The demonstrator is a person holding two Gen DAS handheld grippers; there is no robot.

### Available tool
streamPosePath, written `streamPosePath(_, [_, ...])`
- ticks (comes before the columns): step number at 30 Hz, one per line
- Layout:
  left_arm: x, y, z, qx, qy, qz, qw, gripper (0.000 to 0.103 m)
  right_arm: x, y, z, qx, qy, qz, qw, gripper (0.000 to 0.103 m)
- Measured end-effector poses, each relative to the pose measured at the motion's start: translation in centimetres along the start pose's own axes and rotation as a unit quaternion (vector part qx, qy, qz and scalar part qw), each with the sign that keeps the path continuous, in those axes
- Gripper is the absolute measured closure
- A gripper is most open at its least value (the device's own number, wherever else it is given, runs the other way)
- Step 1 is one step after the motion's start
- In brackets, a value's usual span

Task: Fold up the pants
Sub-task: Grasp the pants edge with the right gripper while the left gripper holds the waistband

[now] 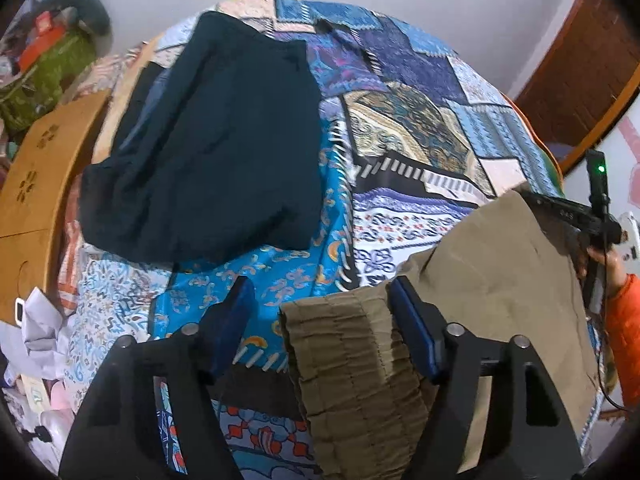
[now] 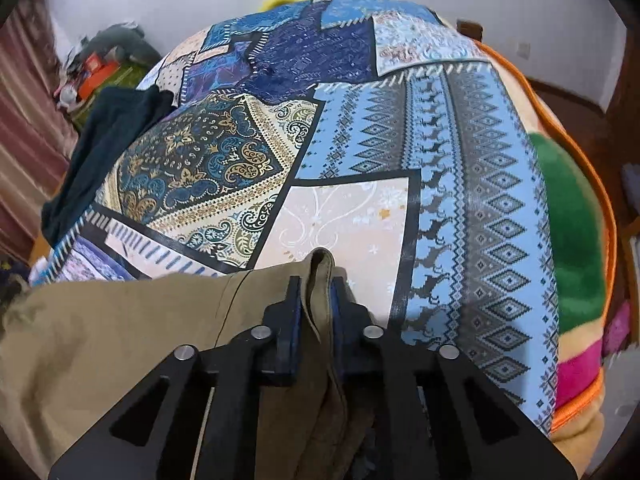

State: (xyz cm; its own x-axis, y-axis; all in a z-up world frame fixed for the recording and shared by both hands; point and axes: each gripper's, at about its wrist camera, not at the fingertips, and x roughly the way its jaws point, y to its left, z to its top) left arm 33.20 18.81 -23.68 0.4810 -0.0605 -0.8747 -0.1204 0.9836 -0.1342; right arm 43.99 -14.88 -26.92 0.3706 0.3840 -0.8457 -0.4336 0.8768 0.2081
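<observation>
Khaki pants [image 1: 492,280] lie at the near edge of a bed with a patchwork cover [image 1: 400,120]. Their gathered elastic waistband [image 1: 352,360] sits between the jaws of my left gripper [image 1: 322,300]. It lies against the right pad, while the left pad stands apart from it. In the right wrist view, my right gripper [image 2: 317,292] is shut on a bunched edge of the khaki pants [image 2: 120,320], lifting a small peak of cloth. From the left wrist view, the right gripper's body [image 1: 576,216] shows behind the cloth, held by a hand in an orange sleeve.
A folded dark navy garment [image 1: 208,148] lies on the cover further back to the left, and it also shows in the right wrist view [image 2: 108,148]. A wooden board [image 1: 36,184] and clutter flank the bed's left side. An orange-edged green blanket [image 2: 572,200] hangs at the right.
</observation>
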Motion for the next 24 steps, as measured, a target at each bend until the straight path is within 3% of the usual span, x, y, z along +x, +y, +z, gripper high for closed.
streamPosePath(4, [0.4,0.4,-0.7,-0.018,-0.007,0.030,0.9994,0.033,0.0,0.1,-0.3,-0.008,-0.004,-0.019,1.000,0.096])
streamPosePath(8, [0.4,0.8,-0.8,-0.035,-0.009,0.034,0.9988,0.033,0.2,0.1,-0.2,-0.005,-0.013,-0.042,0.999,0.097])
streamPosePath(14, [-0.1,0.6,-0.4,-0.024,0.005,0.028,0.9993,0.033,0.1,0.2,0.4,0.003,-0.010,-0.055,0.998,0.097])
streamPosePath(19, [-2.5,-0.1,0.2,-0.003,-0.009,0.039,0.9992,0.033,-2.5,1.4,1.1,-0.023,-0.020,-0.078,0.996,0.093])
streamPosePath(22, [-4.3,-0.6,0.8,0.003,-0.024,0.030,0.9993,0.032,-5.7,2.7,1.2,-0.027,-0.060,-0.054,0.996,0.078])
streamPosePath(24, [-5.3,-1.0,1.2,0.005,-0.033,0.024,0.9991,0.029,-7.7,4.1,1.2,-0.034,-0.085,-0.028,0.995,0.061])
